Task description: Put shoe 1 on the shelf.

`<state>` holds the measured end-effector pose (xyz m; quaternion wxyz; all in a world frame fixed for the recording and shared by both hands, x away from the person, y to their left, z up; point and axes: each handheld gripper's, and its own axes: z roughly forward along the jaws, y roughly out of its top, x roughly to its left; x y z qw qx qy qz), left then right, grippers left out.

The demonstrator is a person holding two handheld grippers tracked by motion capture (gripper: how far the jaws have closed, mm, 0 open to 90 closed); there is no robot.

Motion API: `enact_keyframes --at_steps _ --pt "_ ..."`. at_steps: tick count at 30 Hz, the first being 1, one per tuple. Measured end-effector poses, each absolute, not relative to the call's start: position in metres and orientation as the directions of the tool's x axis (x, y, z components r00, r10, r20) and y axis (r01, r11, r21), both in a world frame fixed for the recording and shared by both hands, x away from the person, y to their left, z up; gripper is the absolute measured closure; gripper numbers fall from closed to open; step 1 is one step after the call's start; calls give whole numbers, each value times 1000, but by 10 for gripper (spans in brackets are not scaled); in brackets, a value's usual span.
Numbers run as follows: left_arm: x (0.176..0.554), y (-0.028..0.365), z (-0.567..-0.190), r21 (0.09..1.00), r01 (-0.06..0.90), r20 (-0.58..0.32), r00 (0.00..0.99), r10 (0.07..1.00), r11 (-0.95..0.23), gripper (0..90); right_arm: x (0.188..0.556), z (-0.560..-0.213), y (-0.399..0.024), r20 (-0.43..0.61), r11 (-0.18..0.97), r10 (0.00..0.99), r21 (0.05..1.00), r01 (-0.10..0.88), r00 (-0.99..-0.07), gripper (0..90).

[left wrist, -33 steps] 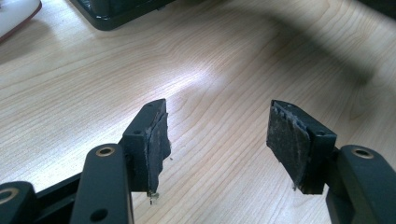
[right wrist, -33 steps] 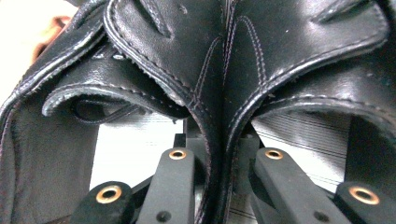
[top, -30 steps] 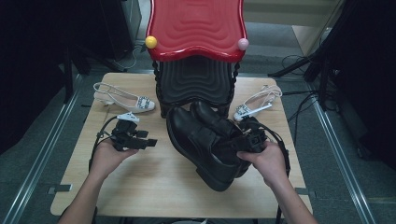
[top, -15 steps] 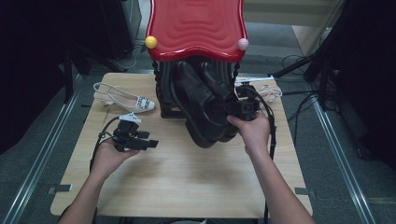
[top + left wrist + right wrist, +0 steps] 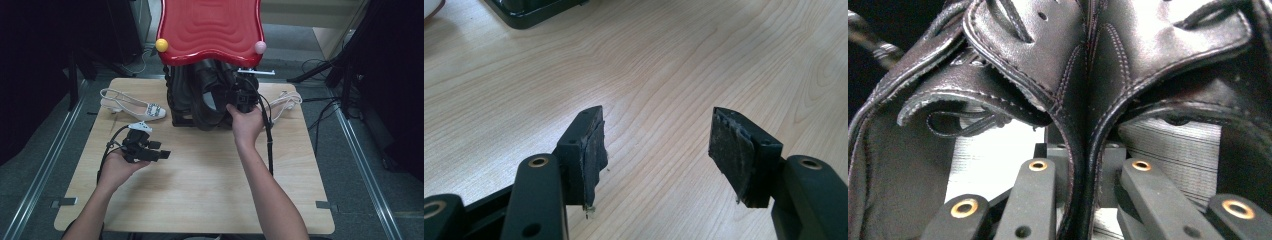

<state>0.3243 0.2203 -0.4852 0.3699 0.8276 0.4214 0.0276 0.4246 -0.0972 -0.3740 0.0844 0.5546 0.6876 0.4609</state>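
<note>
Black leather shoes, pinched in the right claw, hang by the desk's far edge; left claw gapes wide.

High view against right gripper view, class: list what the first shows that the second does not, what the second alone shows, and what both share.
High view alone: the red wavy plastic top of the black shoe rack, a white strappy sandal with a buckle on the light wooden table, another white sandal at the right, and the open left claw.

Right gripper view alone: stitching and eyelets on the leather, pinched together between the right claw's pads.

Both: the pair of black leather lace-up boots held by the right claw.
</note>
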Motion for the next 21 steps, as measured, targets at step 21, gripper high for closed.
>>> enact_keyframes --at_steps 21 --pt "325 218 -485 641 673 -278 651 707 -368 399 439 -378 -44 337 -125 922 726 676 -190 814"
